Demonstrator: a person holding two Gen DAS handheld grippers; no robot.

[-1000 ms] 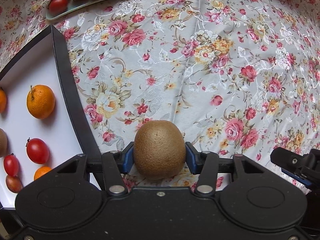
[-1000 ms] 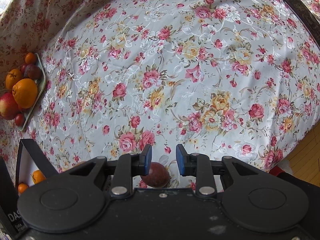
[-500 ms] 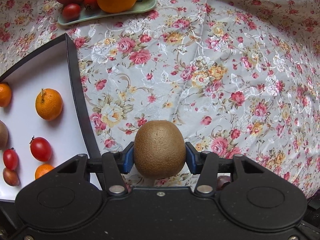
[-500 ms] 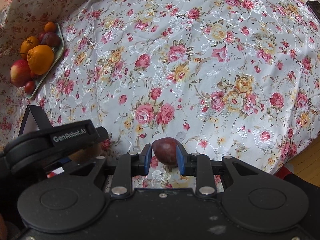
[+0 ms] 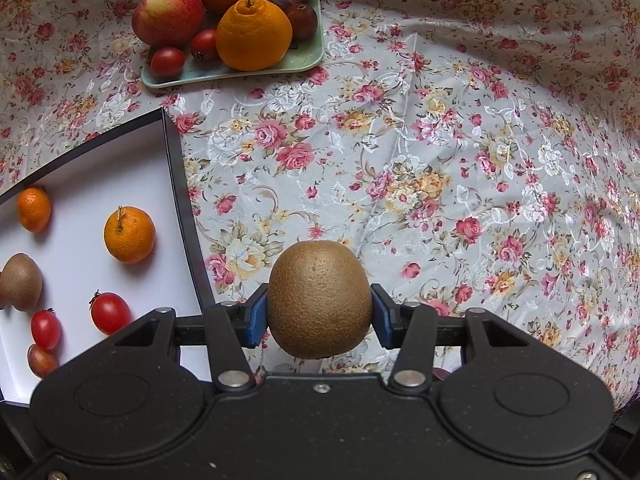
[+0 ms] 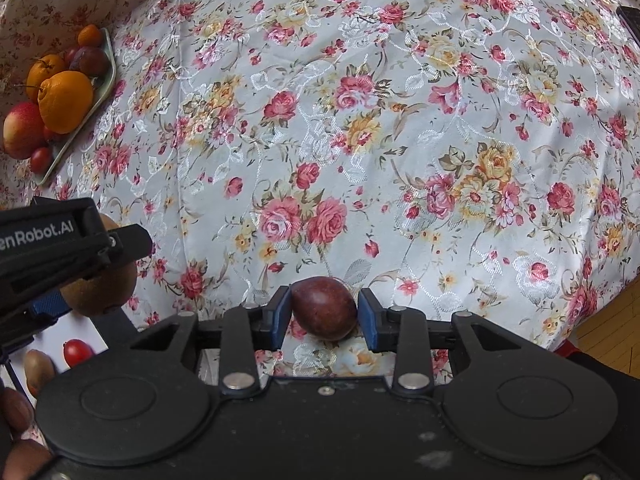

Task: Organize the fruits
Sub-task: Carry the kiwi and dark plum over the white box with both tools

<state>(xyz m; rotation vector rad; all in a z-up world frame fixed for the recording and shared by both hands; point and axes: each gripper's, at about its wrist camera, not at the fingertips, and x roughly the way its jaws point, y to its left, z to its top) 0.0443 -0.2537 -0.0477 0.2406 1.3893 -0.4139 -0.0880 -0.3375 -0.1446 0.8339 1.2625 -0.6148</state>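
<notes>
While both jaws grip fruit, green plate [image 5: 308, 62] holds apple [image 5: 168, 12].

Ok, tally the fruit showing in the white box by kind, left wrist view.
Oranges: 2
Kiwi: 1
Red tomatoes: 2
Dark red fruit: 1
Total: 6 visible

A floral cloth [image 5: 440, 160] printed with pink and yellow roses is covering the counter, creasing in soft folds and rising at the far side. A strip of wooden floor [image 6: 608, 320] is showing past the cloth's right edge.
</notes>
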